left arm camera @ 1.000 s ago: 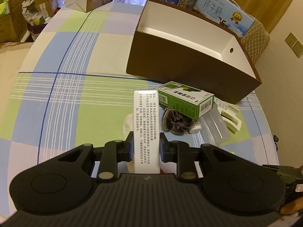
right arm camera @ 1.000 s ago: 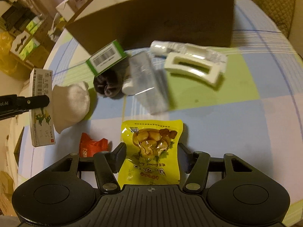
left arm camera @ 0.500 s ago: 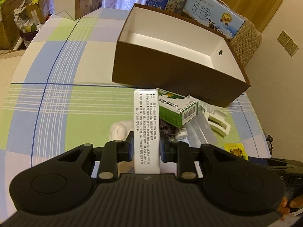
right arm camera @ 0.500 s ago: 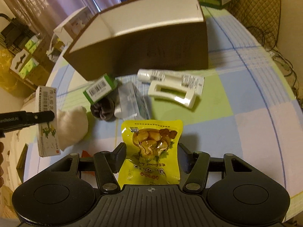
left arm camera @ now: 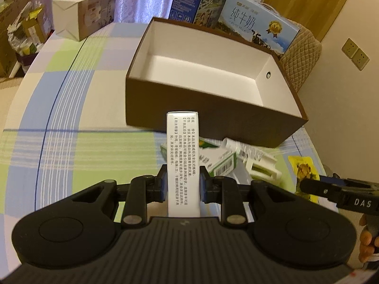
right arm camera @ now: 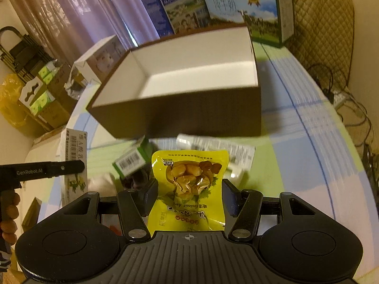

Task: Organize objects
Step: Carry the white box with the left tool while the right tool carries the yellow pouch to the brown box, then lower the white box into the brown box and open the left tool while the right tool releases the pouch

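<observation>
My left gripper (left arm camera: 182, 184) is shut on a tall white medicine box (left arm camera: 182, 156) printed with black text, held upright above the table. My right gripper (right arm camera: 188, 195) is shut on a yellow snack pouch (right arm camera: 189, 189) of chestnuts. Ahead of both stands an open brown box (left arm camera: 213, 123) with a white, empty inside (right arm camera: 196, 75). Below it on the checked cloth lie a green-and-white carton (left arm camera: 220, 163), a white tube (right arm camera: 213, 145) and a white clip (left arm camera: 263, 171). In the right wrist view the left gripper (right arm camera: 47, 169) with its medicine box (right arm camera: 73, 165) shows at the left.
Blue milk cartons (left arm camera: 255, 26) stand behind the brown box, and a white cardboard box (left arm camera: 83, 21) sits at the table's far left. A quilted chair back (right arm camera: 322, 21) and floor cables are to the right. Stacked boxes crowd the floor at left (right arm camera: 40, 99). A white sock (right arm camera: 101, 182) lies near the carton.
Both grippers have risen with their loads and tipped toward the brown box, whose white inside now shows more fully. The loose items on the cloth sit lower in both views.
</observation>
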Demonstrator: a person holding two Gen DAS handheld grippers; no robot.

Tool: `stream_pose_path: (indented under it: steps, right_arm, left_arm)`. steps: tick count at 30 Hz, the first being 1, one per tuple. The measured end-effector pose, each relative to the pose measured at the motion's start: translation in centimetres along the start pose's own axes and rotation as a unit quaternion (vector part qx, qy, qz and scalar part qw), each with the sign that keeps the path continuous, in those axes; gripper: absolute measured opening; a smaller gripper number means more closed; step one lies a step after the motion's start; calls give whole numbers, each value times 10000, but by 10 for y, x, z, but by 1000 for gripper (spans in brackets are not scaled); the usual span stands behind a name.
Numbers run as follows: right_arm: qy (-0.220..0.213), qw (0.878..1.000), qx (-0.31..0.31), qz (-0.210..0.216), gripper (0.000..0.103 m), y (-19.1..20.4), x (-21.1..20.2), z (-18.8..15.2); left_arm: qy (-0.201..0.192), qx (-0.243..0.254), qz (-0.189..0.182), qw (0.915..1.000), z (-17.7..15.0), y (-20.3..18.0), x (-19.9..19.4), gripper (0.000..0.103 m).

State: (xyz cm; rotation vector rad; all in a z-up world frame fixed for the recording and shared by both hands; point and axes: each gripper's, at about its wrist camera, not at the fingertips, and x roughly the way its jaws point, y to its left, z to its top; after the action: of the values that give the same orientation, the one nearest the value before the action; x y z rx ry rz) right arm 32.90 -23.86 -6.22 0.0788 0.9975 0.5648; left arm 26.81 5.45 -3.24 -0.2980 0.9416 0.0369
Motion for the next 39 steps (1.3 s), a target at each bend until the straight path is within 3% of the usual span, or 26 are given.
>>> stream_pose_path:
  steps: [13,26,33,39]
  right_arm:
    - [-451,9988,-176,121,55,4,5,56]
    - [-862,9954,-389,127,55,10,32,127]
    - [-866,9953,-420,-144,55,1,59,153]
    - [-614,9965,-405,-391,55,-14,93,163]
  left_arm:
    - [-298,317,-45,9990,46,-19,12,21]
    - [-697,601,-47,9957,115,-37,38,21]
    - [-659,685,101,9954,146,-40,73,21]
    - [-390,710,309,9962,159,-34,111,21]
